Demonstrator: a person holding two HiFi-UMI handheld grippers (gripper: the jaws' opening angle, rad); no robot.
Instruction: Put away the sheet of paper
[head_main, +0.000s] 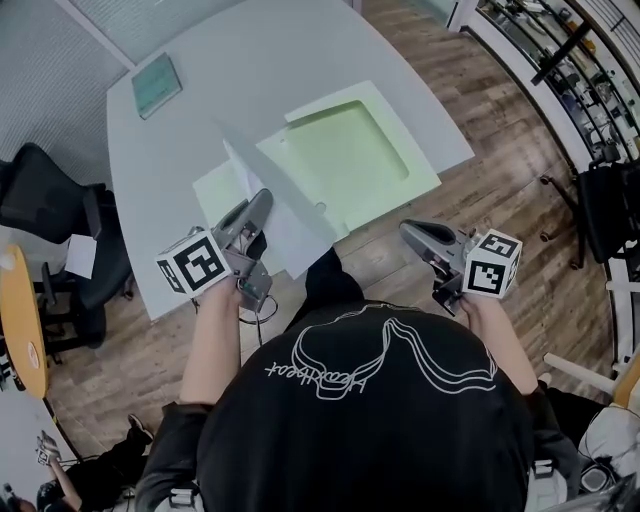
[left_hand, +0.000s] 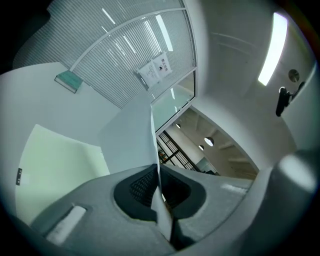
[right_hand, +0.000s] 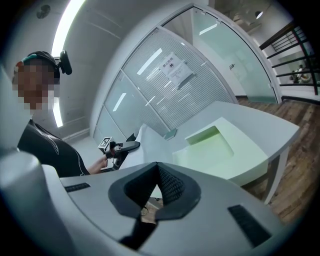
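Sheet of paper (head_main: 285, 225): white, lifted off the table and seen almost edge-on.
Head view, landmark: pale green tray (head_main: 420, 180) with a sunken middle, lying on the white table (head_main: 250, 50).
Head view, sheet: rises slanting over the tray's near-left corner, lower end pinched in the left gripper.
Head view, left gripper (head_main: 262, 200): just left of the tray's near corner, beak clamped on the sheet.
Head view, right gripper (head_main: 405, 232): on the near side of the tray, toward its right corner and off the table edge over wooden floor (head_main: 520, 120); beak looks pressed together, nothing in it.
Head view, teal booklet (head_main: 157, 83): flat on the table, well beyond the tray, to its left.
Left gripper view, jaws: closed on the sheet (left_hand: 132, 135), which stands up out of the pads with a slight curve.
Left gripper view, tray (left_hand: 55, 165): the sheet stands just right of it; the booklet (left_hand: 69, 80) lies beyond it.
Right gripper view, jaws: tips meet, narrow and empty; floor shows through the hollow below them.
Right gripper view, tray (right_hand: 200, 160): on the table, sunken part up.
Right gripper view, left gripper (right_hand: 135, 145): left of the tray, gripping the sheet (right_hand: 147, 140), which stands between it and the tray.
Right gripper view, booklet (right_hand: 171, 133): just beyond the tray's far-left side.
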